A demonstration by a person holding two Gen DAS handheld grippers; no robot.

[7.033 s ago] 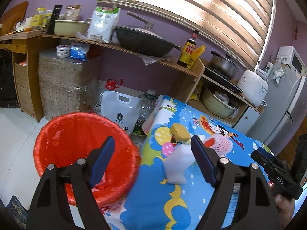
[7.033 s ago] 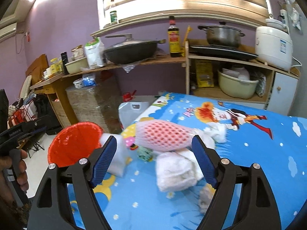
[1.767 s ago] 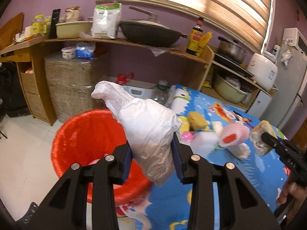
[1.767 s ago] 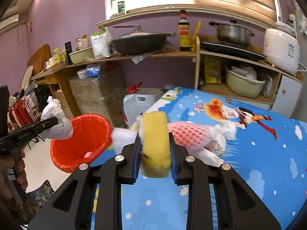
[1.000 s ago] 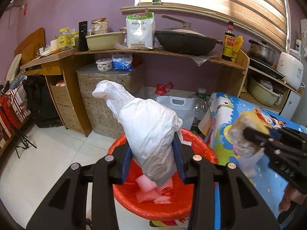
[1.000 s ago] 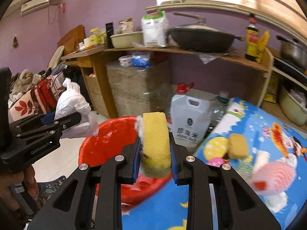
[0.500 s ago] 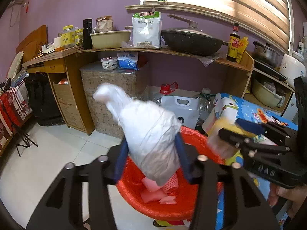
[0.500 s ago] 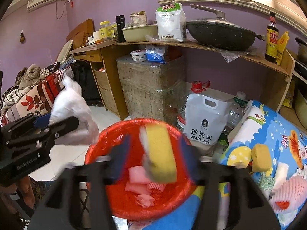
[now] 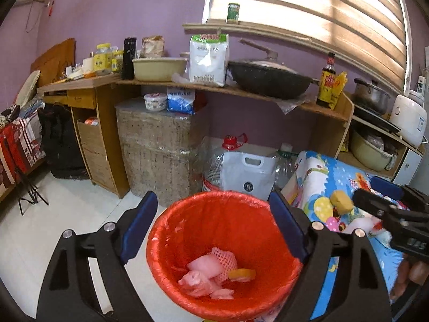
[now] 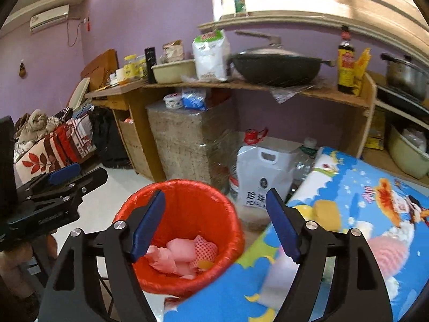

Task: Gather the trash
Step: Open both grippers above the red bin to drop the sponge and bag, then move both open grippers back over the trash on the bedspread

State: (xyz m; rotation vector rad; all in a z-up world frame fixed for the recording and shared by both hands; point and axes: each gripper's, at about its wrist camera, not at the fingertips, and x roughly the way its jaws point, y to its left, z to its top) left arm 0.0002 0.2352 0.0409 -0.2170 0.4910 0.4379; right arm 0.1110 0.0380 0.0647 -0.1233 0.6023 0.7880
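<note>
As the left wrist camera looked down along its fingers, the left gripper (image 9: pixel 211 228) hung over the red-lined bin (image 9: pixel 222 252) with its jaws spreading apart and nothing between them. The bin stood on a pale tiled floor (image 9: pixel 80 214), just beside the edge of a table under a blue cartoon-print cloth (image 9: pixel 340 177). Pink foam scraps (image 9: pixel 206 271) and a yellow piece (image 9: pixel 241 272) lay at the bin's bottom. A yellow sponge (image 9: pixel 341 202) rested on the cloth. The right gripper (image 9: pixel 380 201) showed at the right edge, over the cloth. Behind the bin stood a white jug (image 9: pixel 248 173); above it a wooden shelf (image 9: pixel 241 91) against a purple wall carried a black wok (image 9: pixel 268 79) and a white bag (image 9: pixel 209 59).

In the right wrist view, the right gripper (image 10: pixel 214 228) was likewise widening, empty, its left finger over the bin (image 10: pixel 185 236) and its right finger over the cloth (image 10: pixel 375 187). The scraps (image 10: pixel 179 260) lay inside the bin. The sponge (image 10: pixel 328 213) and a pink foam net (image 10: pixel 386 249) stayed on the cloth. The left gripper (image 10: pixel 67 179) appeared at the left, over the floor (image 10: pixel 107 187). Striped bedding (image 10: pixel 53 145) lay further left.
</note>
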